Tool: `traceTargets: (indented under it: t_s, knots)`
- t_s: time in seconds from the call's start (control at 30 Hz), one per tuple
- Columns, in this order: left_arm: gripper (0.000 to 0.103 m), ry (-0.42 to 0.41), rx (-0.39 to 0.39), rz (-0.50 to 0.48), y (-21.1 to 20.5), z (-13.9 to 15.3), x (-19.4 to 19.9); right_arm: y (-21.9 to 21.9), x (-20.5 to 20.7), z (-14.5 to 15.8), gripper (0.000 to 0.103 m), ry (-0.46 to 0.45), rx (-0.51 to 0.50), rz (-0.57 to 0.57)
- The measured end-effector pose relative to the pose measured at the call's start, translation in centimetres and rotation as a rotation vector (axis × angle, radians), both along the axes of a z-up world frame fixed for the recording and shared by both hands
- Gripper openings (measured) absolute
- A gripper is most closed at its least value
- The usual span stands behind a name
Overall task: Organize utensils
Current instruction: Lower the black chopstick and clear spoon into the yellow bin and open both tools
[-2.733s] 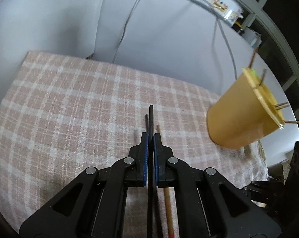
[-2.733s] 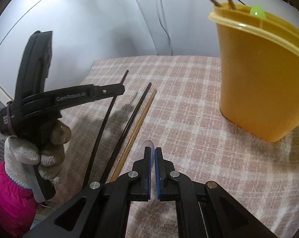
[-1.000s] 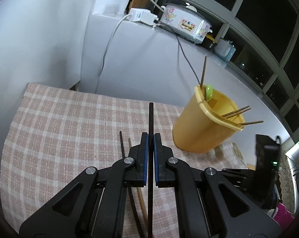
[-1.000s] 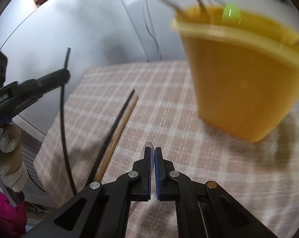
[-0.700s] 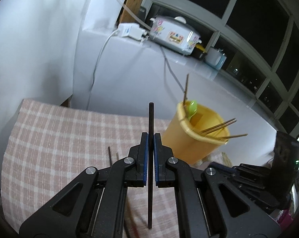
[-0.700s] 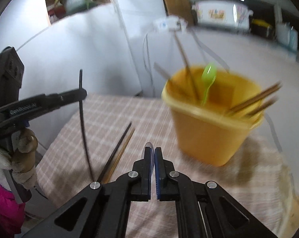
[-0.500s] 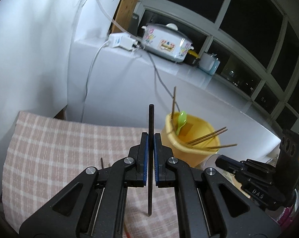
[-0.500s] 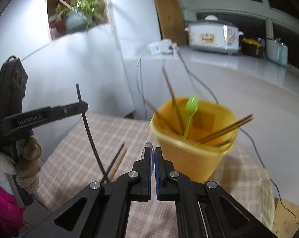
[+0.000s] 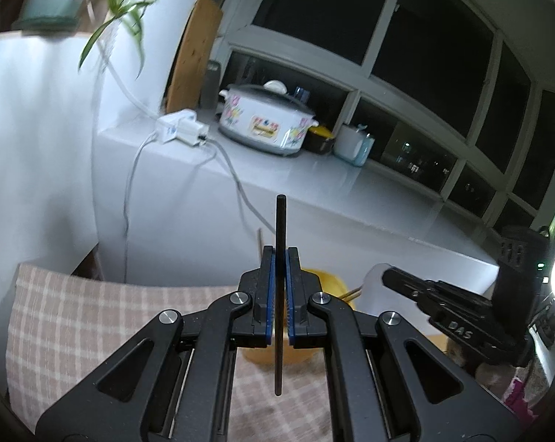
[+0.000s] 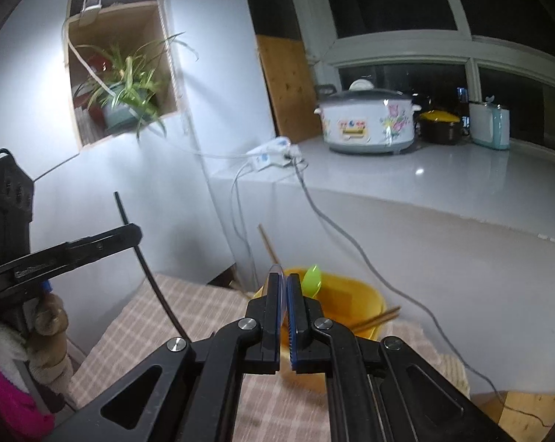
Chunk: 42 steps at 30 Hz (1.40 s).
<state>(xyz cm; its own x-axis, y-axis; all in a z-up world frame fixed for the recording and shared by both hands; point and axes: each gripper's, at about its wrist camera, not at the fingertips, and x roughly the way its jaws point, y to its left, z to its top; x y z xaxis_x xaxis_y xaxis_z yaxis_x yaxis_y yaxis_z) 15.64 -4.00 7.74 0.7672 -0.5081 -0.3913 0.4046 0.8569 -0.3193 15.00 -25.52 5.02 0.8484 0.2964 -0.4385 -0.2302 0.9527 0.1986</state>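
One black chopstick (image 9: 279, 294) stands near-upright in the left gripper (image 9: 279, 296), clamped between the blue pads around its middle, tip pointing down at 6 o'clock, presumably so it can drop point-first. Behind the jaws sits the yellow bucket (image 10: 355, 305) on the checked cloth (image 9: 74, 316); it already holds a green spoon (image 10: 311, 280) and wooden chopsticks (image 10: 375, 319) leaning out toward 3 o'clock. From the right wrist view, the black chopstick (image 10: 145, 261) hangs at 9 o'clock, well clear of the cloth. The right gripper (image 10: 285, 307) has its jaws pressed together with something thin and clear poking out between them; what it is, I cannot tell. Looks like a drop into the bucket comes next.
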Motion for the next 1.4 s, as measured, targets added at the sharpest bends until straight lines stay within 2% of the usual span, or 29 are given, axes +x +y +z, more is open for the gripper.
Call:
traceTargets:
  t_s: [0.27, 0.7, 0.8, 0.93, 1.13, 1.4]
  knots:
    - [0.002, -0.054, -0.038, -0.006, -1.0, 3.1, 0.8, -1.8, 2.2, 0.7, 0.0, -0.008, 0.009, -0.053]
    - [0.002, -0.084, -0.102, 0.021, -1.2, 4.8, 2.7, -4.7, 5.7, 0.9, 0.0, -0.01, 0.064, -0.168]
    - [0.002, -0.101, -0.082, 0.05, -1.7, 4.7, 3.2, -4.9, 6.4, 0.7, 0.0, -0.021, 0.039, -0.21]
    - [0.002, -0.082, -0.091, 0.047, -2.1, 4.0, 3.9, -4.4, 7.2, 0.0, 0.0, -0.033, -0.029, -0.251]
    - [0.002, -0.052, -0.109, 0.044, -2.9, 2.8, 4.8, -3.9, 7.7, -1.7, 0.001, 0.006, -0.043, -0.233]
    - [0.002, 0.008, -0.142, 0.018, -3.8, 0.1, 5.7, -4.3, 7.1, -3.5, 0.001, 0.071, -0.001, -0.164]
